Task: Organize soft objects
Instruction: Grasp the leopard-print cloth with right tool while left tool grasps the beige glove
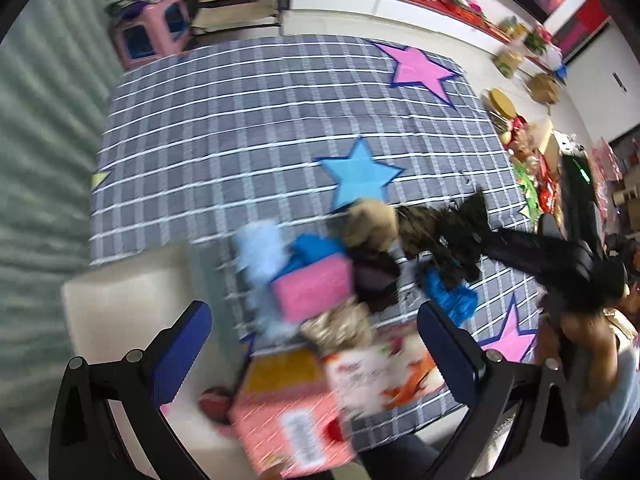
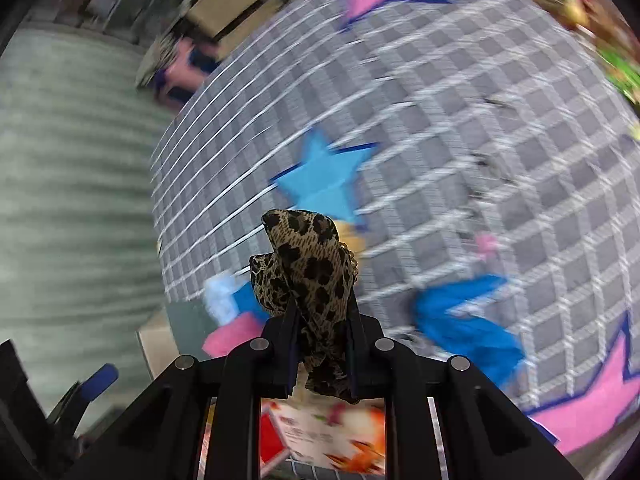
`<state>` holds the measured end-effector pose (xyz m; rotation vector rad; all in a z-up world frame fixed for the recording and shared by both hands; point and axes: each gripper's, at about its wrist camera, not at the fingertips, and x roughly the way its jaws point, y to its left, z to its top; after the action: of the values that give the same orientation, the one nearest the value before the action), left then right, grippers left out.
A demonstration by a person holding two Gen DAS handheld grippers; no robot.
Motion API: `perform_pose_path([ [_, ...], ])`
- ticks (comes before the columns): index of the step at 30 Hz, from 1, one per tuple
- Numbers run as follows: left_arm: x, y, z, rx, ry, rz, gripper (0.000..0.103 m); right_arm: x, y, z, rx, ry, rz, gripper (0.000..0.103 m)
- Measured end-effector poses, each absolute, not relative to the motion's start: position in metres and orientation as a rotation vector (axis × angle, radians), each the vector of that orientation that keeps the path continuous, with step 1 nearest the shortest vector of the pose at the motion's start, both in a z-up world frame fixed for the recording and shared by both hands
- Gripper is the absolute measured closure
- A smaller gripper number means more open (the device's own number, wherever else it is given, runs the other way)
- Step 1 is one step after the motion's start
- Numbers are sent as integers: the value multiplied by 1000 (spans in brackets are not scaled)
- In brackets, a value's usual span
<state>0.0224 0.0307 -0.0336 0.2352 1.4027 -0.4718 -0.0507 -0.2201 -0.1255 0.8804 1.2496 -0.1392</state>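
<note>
My right gripper (image 2: 322, 312) is shut on a leopard-print cloth (image 2: 308, 264) and holds it up above the checked rug (image 2: 460, 128). In the left wrist view the same cloth (image 1: 420, 228) hangs from the black right gripper over a pile of soft things: a pink sponge (image 1: 312, 290), a pale blue fluffy piece (image 1: 260, 248), a tan plush (image 1: 370, 222), a dark brown cloth (image 1: 374, 276) and a blue cloth (image 1: 450, 294). My left gripper (image 1: 316, 356) is open and empty, low over the pile's near side.
A pink carton (image 1: 288, 420) and a printed box (image 1: 380, 372) lie under my left gripper, next to a cream box (image 1: 128, 304). A pink toy house (image 1: 150, 32) stands at the rug's far corner. Clutter (image 1: 532, 152) lines the right edge.
</note>
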Motion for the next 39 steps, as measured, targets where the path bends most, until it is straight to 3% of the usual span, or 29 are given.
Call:
perform_pose_path([
  [7, 32, -38, -89, 372, 1457, -494, 0, -126, -295, -144, 900, 1263, -421, 83],
  [11, 44, -74, -150, 460, 1552, -429, 0, -144, -312, -157, 825, 1324, -459, 41],
  [15, 49, -92, -185, 506, 1577, -378, 0, -167, -326, -159, 770, 1342, -506, 27],
  [23, 59, -110, -227, 577, 1589, -306, 1, -137, -316, -197, 712, 1428, -459, 27],
  [29, 60, -114, -245, 573, 1590, -293, 9, -117, -290, -214, 513, 1483, -421, 30],
  [31, 63, -120, -245, 549, 1606, -322, 22, -114, -285, -211, 456, 1500, -438, 55],
  [32, 63, -122, -244, 528, 1616, -346, 40, -114, -284, -209, 450, 1498, -435, 71],
  [33, 61, -127, -242, 522, 1618, -357, 62, -114, -285, -208, 482, 1498, -419, 78],
  [36, 56, -134, -234, 543, 1605, -369, 71, -115, -290, -206, 527, 1505, -409, 80],
  [39, 49, -136, -208, 536, 1557, -413, 71, -122, -299, -195, 539, 1486, -405, 80],
])
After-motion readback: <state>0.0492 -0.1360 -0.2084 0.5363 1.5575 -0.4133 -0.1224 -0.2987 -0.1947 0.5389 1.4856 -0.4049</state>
